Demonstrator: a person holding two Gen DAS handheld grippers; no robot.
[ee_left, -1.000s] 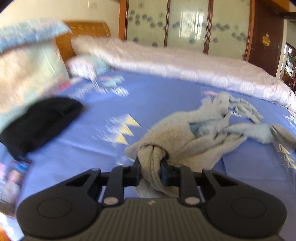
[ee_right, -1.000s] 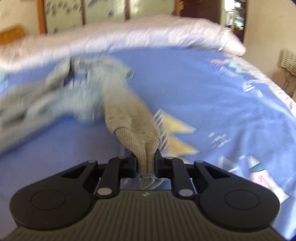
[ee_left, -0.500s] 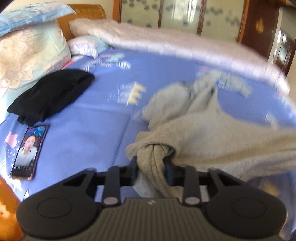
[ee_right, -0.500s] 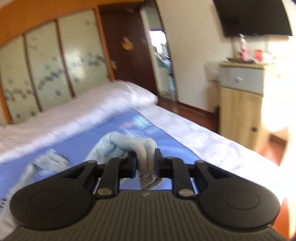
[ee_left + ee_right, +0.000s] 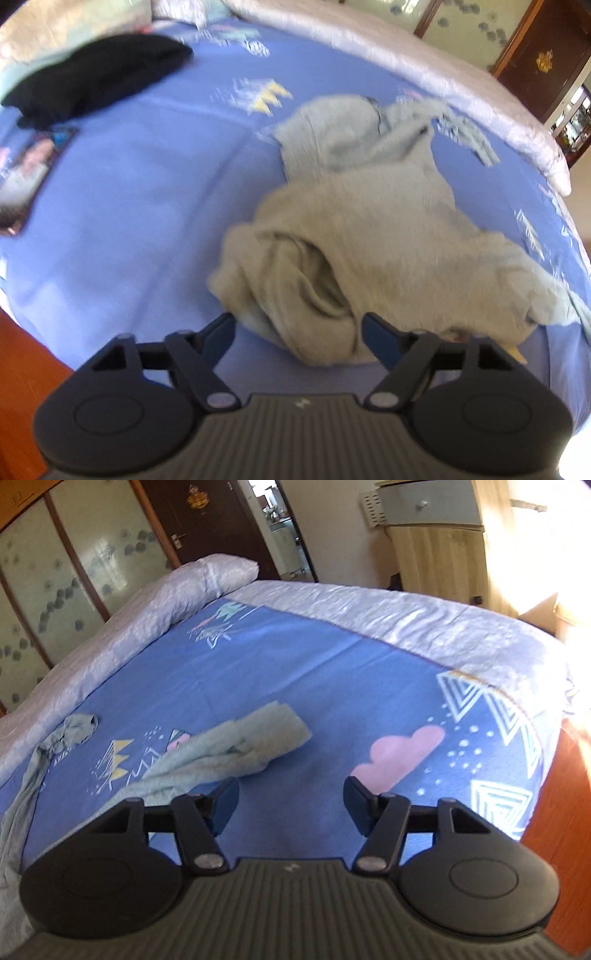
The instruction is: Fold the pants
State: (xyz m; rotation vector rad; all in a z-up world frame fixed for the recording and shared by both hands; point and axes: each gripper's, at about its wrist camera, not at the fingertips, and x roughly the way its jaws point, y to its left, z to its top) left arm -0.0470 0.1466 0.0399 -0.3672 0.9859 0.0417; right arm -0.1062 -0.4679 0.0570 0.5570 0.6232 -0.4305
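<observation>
Grey pants (image 5: 373,236) lie in a rumpled heap on a bed (image 5: 140,192) with a blue patterned cover, and the folding has barely begun. The left gripper (image 5: 297,328) hangs over the near, bunched end of the garment with its jaws spread; they have just been opening, and a roll of the cloth sits between them without being pinched. In the right wrist view the right gripper (image 5: 291,801) is likewise spread, its jaws just opened, with only bare bedcover between them; a pant leg (image 5: 236,746) lies just beyond its left finger (image 5: 225,799), its cuff end flat on the cover, while more of the cloth trails off to the left edge of the view. Judging from this, the pants have been laid out across the bed but not yet smoothed: the waist end is crumpled and twisted, and no clean fold is visible. Flattening, aligning the legs and all the folds appear to be left. A black garment (image 5: 96,77) and a phone (image 5: 29,173) rest well apart on the far left side.
</observation>
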